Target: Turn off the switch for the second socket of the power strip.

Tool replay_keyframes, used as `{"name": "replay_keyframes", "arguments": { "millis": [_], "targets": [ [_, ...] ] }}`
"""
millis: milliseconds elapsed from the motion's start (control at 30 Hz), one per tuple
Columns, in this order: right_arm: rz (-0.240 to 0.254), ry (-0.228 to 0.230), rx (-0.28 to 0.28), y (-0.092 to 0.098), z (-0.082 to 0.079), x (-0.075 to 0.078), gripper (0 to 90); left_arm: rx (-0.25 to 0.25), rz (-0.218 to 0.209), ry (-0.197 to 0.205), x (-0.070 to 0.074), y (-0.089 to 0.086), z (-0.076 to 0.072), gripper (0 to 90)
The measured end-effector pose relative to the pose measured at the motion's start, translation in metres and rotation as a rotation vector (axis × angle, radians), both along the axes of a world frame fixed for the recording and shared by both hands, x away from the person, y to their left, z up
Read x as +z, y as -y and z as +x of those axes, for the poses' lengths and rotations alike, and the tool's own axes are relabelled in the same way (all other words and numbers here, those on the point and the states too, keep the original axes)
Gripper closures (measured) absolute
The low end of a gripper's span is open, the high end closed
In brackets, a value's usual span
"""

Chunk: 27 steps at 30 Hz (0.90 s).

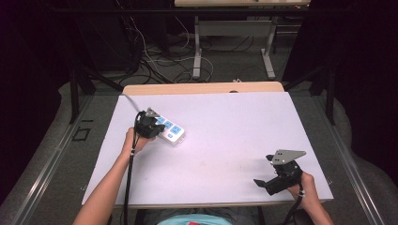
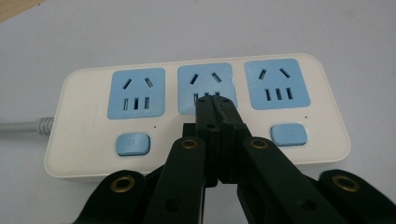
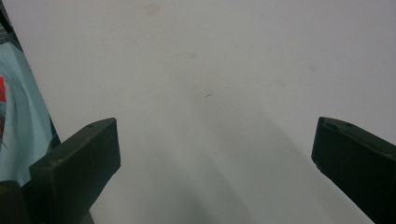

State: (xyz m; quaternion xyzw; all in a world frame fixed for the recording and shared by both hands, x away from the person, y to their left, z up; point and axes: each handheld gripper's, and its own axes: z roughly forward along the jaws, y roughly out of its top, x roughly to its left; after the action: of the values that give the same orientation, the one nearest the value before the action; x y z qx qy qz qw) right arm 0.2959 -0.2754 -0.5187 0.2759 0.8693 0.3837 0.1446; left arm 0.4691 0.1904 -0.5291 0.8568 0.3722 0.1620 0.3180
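Note:
A white power strip (image 1: 171, 131) with three blue sockets lies on the white table at the left. In the left gripper view the power strip (image 2: 88, 95) has two blue switch buttons (image 2: 133, 144) along its near side. My left gripper (image 2: 214, 100) is shut, empty, with its tips over the lower edge of the middle socket (image 2: 206, 79). From above, the left gripper (image 1: 149, 125) sits at the strip's left end. My right gripper (image 1: 265, 183) rests near the table's front right edge. Its jaws stand wide open over bare table, nothing between them.
The strip's grey cable (image 1: 131, 101) runs to the table's far left edge. A wooden strip (image 1: 202, 88) borders the far side of the white table top (image 1: 225, 136). Cables and desk legs (image 1: 197, 51) lie on the floor beyond.

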Motion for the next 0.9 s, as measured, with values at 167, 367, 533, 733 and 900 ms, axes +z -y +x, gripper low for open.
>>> {"name": "replay_keyframes", "arguments": {
  "millis": [167,367,533,733,900],
  "targets": [
    [-0.001,-0.006,0.004,0.0001,-0.0002,0.0001,0.7,0.0,-0.001,0.004,-0.0003,0.0002,-0.0001,90.0],
    [-0.004,-0.004,0.002,-0.0004,0.0001,-0.0001,0.7,0.002,-0.005,0.001,-0.0007,-0.0002,-0.0001,90.0],
    [-0.006,0.007,0.008,-0.0003,0.0011,-0.0005,0.7,0.003,-0.004,-0.01,-0.0001,-0.0009,-0.0002,90.0],
    [-0.006,0.006,0.007,-0.0005,0.001,-0.0006,0.7,0.008,-0.008,0.0,-0.0017,0.0,-0.0003,90.0],
    [-0.005,-0.001,-0.001,-0.0006,0.0001,-0.0005,0.7,0.009,-0.01,0.001,-0.0018,-0.0003,-0.0002,90.0]
  ]
}}
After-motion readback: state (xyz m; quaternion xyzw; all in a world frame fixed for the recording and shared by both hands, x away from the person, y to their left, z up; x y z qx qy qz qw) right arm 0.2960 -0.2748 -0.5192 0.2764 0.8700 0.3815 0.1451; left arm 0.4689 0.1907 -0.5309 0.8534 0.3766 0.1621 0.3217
